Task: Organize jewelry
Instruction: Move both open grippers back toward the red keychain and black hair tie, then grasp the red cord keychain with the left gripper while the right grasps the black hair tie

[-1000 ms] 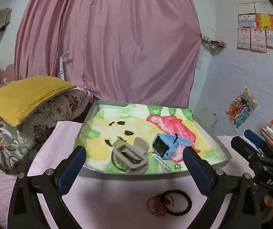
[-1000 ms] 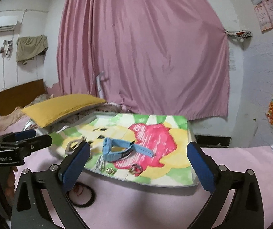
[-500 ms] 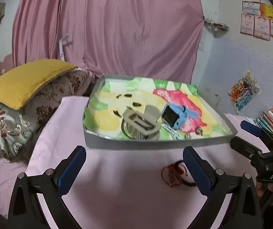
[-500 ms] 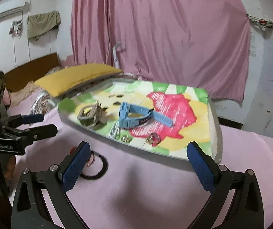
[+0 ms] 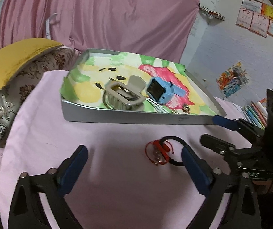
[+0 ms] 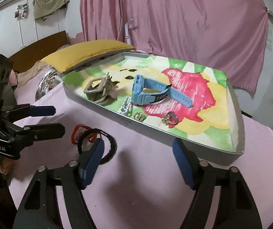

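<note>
A grey tray (image 5: 136, 117) (image 6: 239, 145) with a colourful lining holds a beige hair claw (image 5: 124, 95) (image 6: 98, 89), a blue watch (image 5: 160, 89) (image 6: 148, 93), a silver chain (image 6: 125, 106) and small gold pieces (image 6: 170, 119). A red string bracelet (image 5: 156, 152) (image 6: 79, 132) and a black hair tie (image 5: 176, 150) (image 6: 107, 147) lie on the pink cloth in front of the tray. My left gripper (image 5: 134, 166) is open above the cloth, left of them. My right gripper (image 6: 138, 158) is open, with the hair tie beside its left finger.
A yellow pillow (image 5: 12, 59) on a patterned cushion (image 5: 1, 99) lies left of the table. A pink curtain (image 5: 107, 13) hangs behind. Books (image 5: 254, 112) stand at the right. A wooden headboard (image 6: 39, 49) is at the far left.
Both grippers have drawn back and tilted down towards the cloth. The bracelet and hair tie now sit closer between the two grippers. Nothing was grasped.
</note>
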`<state>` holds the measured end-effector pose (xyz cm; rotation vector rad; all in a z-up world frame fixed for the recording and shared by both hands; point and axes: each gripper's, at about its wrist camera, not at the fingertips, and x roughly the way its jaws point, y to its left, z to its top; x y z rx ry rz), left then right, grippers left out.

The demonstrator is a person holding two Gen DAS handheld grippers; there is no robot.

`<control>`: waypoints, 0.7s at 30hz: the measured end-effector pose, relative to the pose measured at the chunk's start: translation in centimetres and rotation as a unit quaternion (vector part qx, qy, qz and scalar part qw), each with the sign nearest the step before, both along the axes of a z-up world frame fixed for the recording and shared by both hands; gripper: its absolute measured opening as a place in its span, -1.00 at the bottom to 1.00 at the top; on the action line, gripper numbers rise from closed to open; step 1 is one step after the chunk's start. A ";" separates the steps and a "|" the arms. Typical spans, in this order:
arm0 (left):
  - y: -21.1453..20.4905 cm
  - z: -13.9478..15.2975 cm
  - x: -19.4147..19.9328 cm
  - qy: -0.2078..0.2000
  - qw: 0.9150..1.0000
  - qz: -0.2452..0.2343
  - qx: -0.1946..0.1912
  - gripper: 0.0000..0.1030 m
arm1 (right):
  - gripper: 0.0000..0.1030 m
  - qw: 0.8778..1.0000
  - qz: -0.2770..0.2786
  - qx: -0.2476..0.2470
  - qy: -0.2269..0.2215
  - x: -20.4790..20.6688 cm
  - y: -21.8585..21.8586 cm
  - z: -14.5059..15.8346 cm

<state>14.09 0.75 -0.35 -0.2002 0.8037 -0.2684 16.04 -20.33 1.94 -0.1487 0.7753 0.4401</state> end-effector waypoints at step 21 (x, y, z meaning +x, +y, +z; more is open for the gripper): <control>-1.9 -0.6 0.9 0.029 0.998 -0.049 0.002 -0.31 | -0.10 0.999 0.030 0.001 0.035 0.9 0.8 -0.8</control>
